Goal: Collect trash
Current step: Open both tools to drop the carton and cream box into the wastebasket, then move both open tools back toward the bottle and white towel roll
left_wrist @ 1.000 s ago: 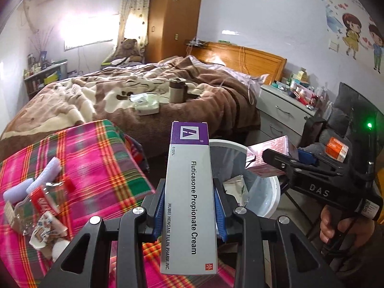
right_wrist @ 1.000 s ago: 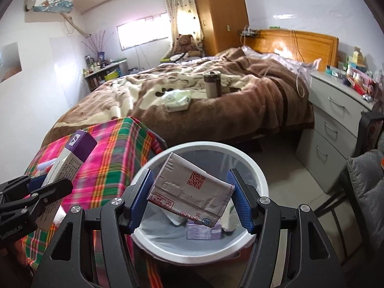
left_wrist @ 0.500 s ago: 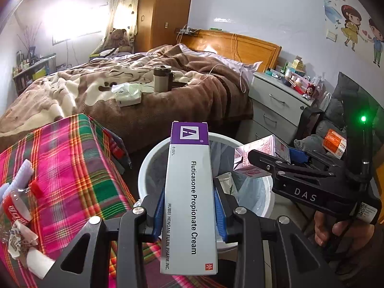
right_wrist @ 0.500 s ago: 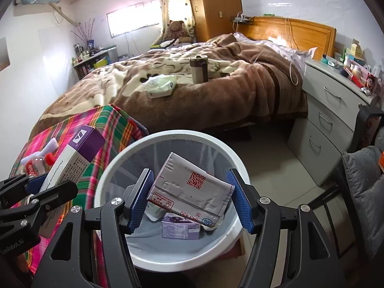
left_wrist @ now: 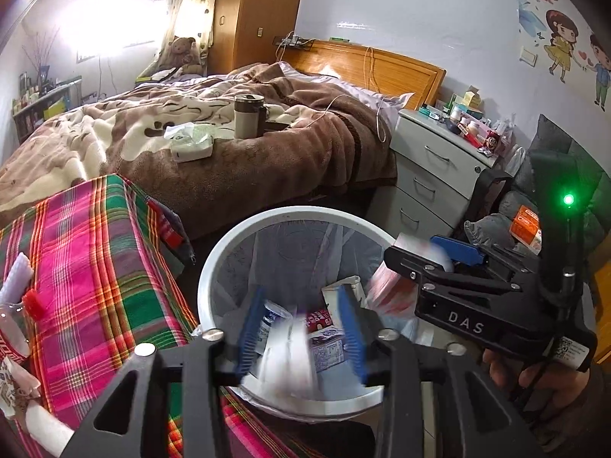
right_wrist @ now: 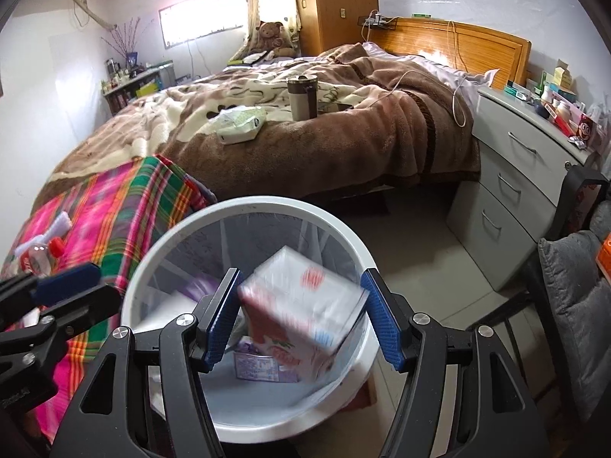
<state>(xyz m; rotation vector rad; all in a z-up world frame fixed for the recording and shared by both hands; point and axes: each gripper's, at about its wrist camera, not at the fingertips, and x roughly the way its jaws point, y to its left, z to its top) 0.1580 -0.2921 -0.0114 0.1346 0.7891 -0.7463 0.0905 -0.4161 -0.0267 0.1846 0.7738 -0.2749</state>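
Observation:
A white bin (left_wrist: 294, 212) with a clear liner stands below both grippers and holds several pieces of packaging. My left gripper (left_wrist: 301, 290) hangs over it with its jaws opening. The long white cream box (left_wrist: 284, 351) is a blur dropping between them, free of the pads. My right gripper (right_wrist: 301, 271) is over the same bin (right_wrist: 244, 206). A pink and white carton (right_wrist: 301, 305) sits tilted and blurred between its blue pads, with a gap at the left pad. The left wrist view shows the right gripper (left_wrist: 410, 248) and the carton (left_wrist: 385, 286) smearing downward.
A plaid-covered table (left_wrist: 95, 267) left of the bin carries a red-capped bottle (left_wrist: 32, 303) and wrappers. Behind the bin is a bed with a brown blanket (left_wrist: 229, 160). A grey nightstand (left_wrist: 431, 175) and a cushioned chair (right_wrist: 573, 286) stand on the right.
Both grippers have moved further over the bin. The left jaws have widened and the cream box has slipped down out of them. The carton in the right jaws has turned and blurred.

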